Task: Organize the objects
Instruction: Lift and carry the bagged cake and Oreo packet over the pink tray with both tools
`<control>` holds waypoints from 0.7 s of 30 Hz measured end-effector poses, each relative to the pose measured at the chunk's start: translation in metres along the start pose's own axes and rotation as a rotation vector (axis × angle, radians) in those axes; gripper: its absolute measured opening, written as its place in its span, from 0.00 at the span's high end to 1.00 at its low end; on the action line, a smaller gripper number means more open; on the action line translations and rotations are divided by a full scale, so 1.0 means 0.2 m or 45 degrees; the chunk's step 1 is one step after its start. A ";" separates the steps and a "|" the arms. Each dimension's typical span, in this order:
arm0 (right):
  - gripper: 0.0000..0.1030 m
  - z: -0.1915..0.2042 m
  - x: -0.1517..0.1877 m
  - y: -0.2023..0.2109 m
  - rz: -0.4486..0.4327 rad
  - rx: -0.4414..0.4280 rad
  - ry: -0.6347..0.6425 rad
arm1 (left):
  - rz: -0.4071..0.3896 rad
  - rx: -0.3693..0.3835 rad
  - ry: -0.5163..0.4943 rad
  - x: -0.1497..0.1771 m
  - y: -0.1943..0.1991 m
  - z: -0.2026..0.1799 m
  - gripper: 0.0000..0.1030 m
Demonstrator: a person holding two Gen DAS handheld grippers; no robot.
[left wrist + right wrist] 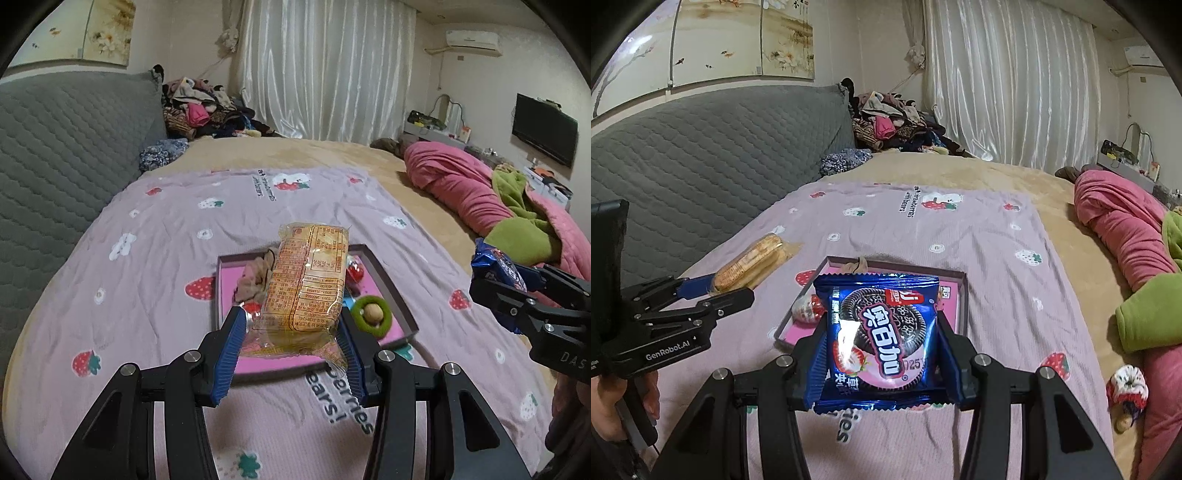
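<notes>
While both packets hang in the air over the bed, the left tongs are closed on the near end of a clear-wrapped biscuit packet, the blue pads pressing its sides so that most of the packet sticks out forward, unsupported. The right tongs are closed on a blue cookie packet, gripped by its two side edges with the printed face toward the camera.

Below and just ahead of both lies a shallow pink-lined tray on the lilac strawberry blanket; it looks like the place these things are meant to go. Already in it are a crumpled beige cloth, a red-and-white wrapped sweet and a green felt ring with a tan ball at its centre.

The risks, as I judge them: the biscuit packet, held only at one end, may sag or twist out of the pads; the slick foil packet may slide if the squeeze eases. The tray is fairly full, so either packet may land on the cloth or ring and tip over the low rim. The two tools are near each other and could knock together over the tray.

A pink quilt and a red-and-white knitted thing lie well apart, to the right.
</notes>
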State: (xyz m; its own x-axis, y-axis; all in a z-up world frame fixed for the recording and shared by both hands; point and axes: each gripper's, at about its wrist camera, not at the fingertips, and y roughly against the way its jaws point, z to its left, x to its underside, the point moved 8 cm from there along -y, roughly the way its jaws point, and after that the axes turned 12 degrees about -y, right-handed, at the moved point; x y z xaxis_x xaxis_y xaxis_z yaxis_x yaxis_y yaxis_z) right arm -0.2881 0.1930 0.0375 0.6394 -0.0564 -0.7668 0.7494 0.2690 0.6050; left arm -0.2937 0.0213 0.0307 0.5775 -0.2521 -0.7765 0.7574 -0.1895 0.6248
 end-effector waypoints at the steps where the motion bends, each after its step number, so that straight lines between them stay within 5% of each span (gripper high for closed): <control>1: 0.50 0.00 -0.01 -0.02 0.000 0.002 0.000 | -0.002 -0.003 -0.001 -0.02 -0.02 0.01 0.50; 21: 0.50 -0.13 -0.04 -0.62 0.083 0.006 -0.039 | 0.069 0.016 0.008 -0.03 -0.64 0.06 0.50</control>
State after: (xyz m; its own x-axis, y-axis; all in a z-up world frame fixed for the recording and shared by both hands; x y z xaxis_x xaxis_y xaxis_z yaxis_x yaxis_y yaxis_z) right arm -0.3904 0.1855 -0.0360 0.6916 -0.0687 -0.7190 0.7069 0.2686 0.6543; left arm -0.3977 0.0347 -0.0437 0.6194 -0.2564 -0.7421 0.7212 -0.1876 0.6668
